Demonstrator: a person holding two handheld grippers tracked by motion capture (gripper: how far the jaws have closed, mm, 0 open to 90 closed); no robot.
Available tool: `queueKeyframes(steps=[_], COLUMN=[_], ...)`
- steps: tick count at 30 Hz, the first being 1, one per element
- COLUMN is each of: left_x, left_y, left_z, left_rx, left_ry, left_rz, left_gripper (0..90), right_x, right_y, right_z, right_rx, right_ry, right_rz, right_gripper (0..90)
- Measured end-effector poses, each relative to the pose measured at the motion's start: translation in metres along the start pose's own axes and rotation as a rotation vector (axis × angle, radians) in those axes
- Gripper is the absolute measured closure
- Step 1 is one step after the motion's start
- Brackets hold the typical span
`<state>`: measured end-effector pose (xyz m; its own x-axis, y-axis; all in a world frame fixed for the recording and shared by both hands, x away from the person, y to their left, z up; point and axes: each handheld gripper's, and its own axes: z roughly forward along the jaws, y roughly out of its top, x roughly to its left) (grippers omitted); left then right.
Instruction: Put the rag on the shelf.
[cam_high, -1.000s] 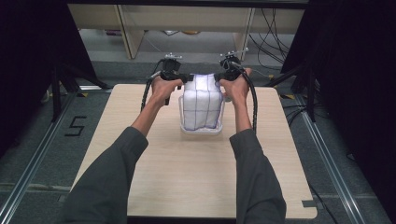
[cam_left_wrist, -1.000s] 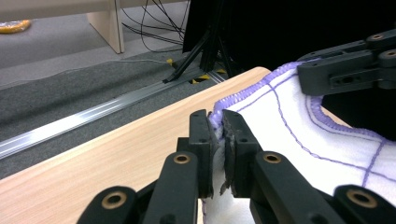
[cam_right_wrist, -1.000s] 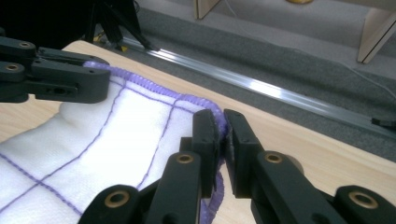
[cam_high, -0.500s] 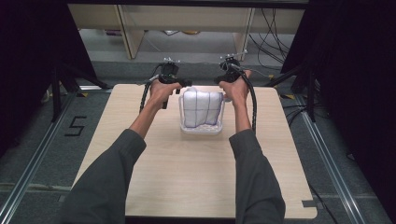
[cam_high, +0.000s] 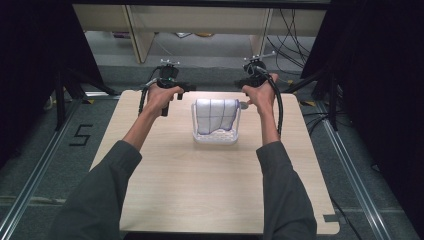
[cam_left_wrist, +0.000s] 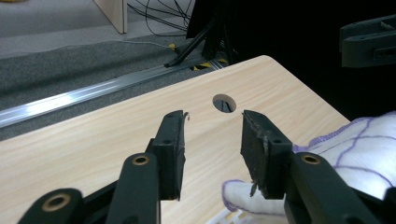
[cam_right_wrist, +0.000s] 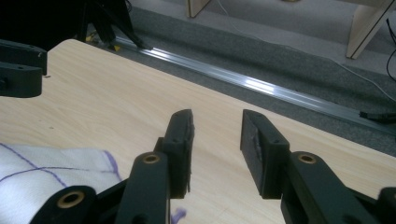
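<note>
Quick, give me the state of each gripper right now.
Left gripper: open, just been opening, nothing between its fingers; white cloth beside it.
Right gripper: open, just been opening, holding nothing.

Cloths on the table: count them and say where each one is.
1. A white cloth with purple lines hangs over the white basket mid-table, between the two grippers. Anything lying inside the basket beneath it would be hidden.

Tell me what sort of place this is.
Probably a lab recording station, not a home: a bare light wooden table stands between black curtains, aluminium floor rails run beside it, and loose black cables trail across the grey carpet behind.
</note>
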<state>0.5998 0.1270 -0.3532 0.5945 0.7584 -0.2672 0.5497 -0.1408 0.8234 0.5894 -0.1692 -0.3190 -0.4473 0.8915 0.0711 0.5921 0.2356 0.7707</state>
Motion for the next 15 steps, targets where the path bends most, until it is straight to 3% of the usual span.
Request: queueKeyframes(steps=[5, 6, 10, 11, 12, 15], left_x=[-0.001, -0.002, -0.009, -0.010, -0.012, -0.014], left_y=[-0.001, -0.001, -0.004, -0.005, -0.007, -0.009], left_z=[-0.016, -0.018, -0.028, -0.030, -0.034, -0.039], left_rx=[-0.005, -0.001, -0.005, 0.001, 0.009, 0.000], left_ry=[-0.008, -0.011, -0.013, -0.011, -0.006, -0.021], left_rz=[-0.001, 0.005, 0.032, 0.043, 0.057, 0.051], left_gripper=[55.2, 52.9, 50.0, 50.0, 47.9, 46.4], right_x=[-0.002, -0.003, -0.001, 0.001, 0.001, 0.002], right_y=[-0.004, -0.006, -0.009, -0.011, -0.013, -0.016], right_z=[-0.011, -0.013, -0.018, -0.020, -0.024, -0.029], right_rx=[-0.002, -0.011, -0.011, -0.005, -0.003, -0.014], right_ry=[0.027, 0.036, 0.047, 0.046, 0.055, 0.058], right_rz=[0.005, -0.013, -0.014, 0.004, -0.012, -0.012], right_gripper=[61.9, 61.0, 60.2, 60.1, 58.3, 56.9])
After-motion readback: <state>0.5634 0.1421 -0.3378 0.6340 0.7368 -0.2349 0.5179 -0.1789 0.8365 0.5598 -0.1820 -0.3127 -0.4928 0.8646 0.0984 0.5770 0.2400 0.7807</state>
